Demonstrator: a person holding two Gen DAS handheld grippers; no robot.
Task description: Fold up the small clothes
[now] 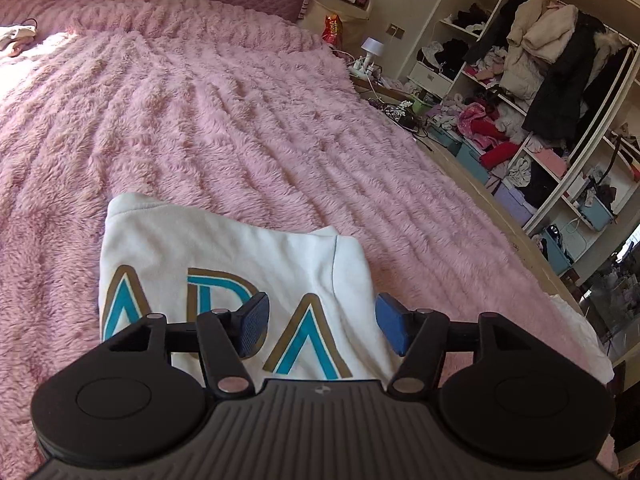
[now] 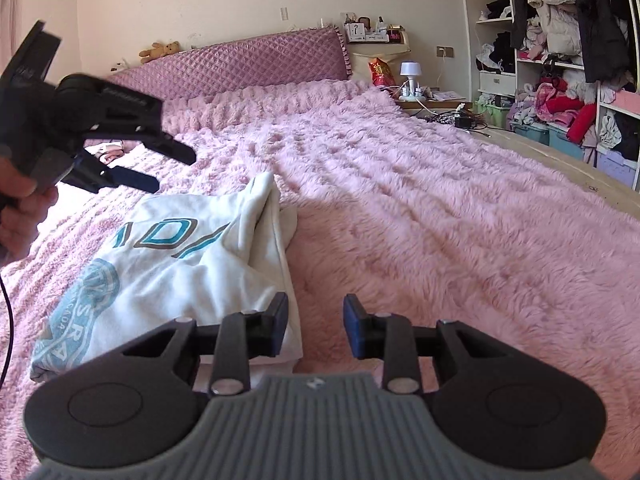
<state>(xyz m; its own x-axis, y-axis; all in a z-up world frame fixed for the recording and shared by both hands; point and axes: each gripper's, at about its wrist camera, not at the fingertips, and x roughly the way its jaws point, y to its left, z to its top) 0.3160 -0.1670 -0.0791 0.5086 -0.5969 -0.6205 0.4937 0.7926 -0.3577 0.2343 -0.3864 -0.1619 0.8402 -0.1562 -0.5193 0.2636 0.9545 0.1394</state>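
Both grippers [image 1: 320,326] [image 2: 315,326] open above, apparently, folded shirt [image 1: 240,248].

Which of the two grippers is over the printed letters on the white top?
The left gripper: its open fingers hover over the white top's teal letters; the right gripper straddles its edge.

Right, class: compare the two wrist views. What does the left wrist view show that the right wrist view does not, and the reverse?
Only the left wrist view: the left gripper from behind, fingers apart above the white garment.

Only the right wrist view: a round teal print on the garment, a teddy bear on the headboard, and the right gripper, open at the garment's edge.

Both: garment, pink blanket, white lamp, cluttered shelves.
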